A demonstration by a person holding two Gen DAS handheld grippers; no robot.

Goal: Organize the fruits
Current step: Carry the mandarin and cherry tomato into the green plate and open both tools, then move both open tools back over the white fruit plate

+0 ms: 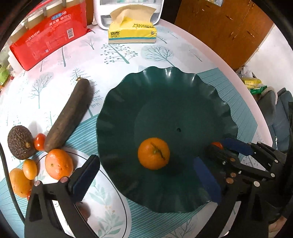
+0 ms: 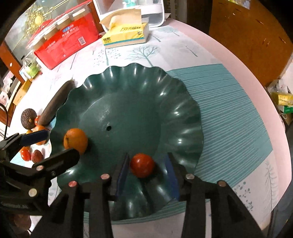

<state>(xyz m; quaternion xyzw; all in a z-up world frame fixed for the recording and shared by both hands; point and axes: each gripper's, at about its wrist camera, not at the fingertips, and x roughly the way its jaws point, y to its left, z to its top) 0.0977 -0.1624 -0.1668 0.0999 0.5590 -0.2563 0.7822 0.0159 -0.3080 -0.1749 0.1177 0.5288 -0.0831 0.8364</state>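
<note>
A dark green scalloped bowl [image 1: 164, 73] [image 2: 128, 73] sits on the table. An orange [image 1: 153, 153] [image 2: 75, 140] lies inside it, between the wide-apart fingers of my left gripper [image 1: 146, 175] [image 2: 53, 146], which is open and touches nothing. A small red tomato [image 2: 142, 165] [image 1: 217, 145] rests on the bowl's near slope between the pads of my right gripper [image 2: 147, 173], open with gaps on both sides. Left of the bowl lie a dark cucumber [image 1: 67, 117], an avocado [image 1: 20, 144], a cherry tomato [image 1: 39, 141] and several oranges [image 1: 58, 163].
A white leaf-patterned plate [image 1: 109, 210] lies under my left gripper. At the back stand a red pack of cups [image 1: 49, 34], a yellow tissue box [image 1: 131, 31] and a white appliance [image 1: 128, 11]. The round table's edge [image 1: 247, 87] curves along the right.
</note>
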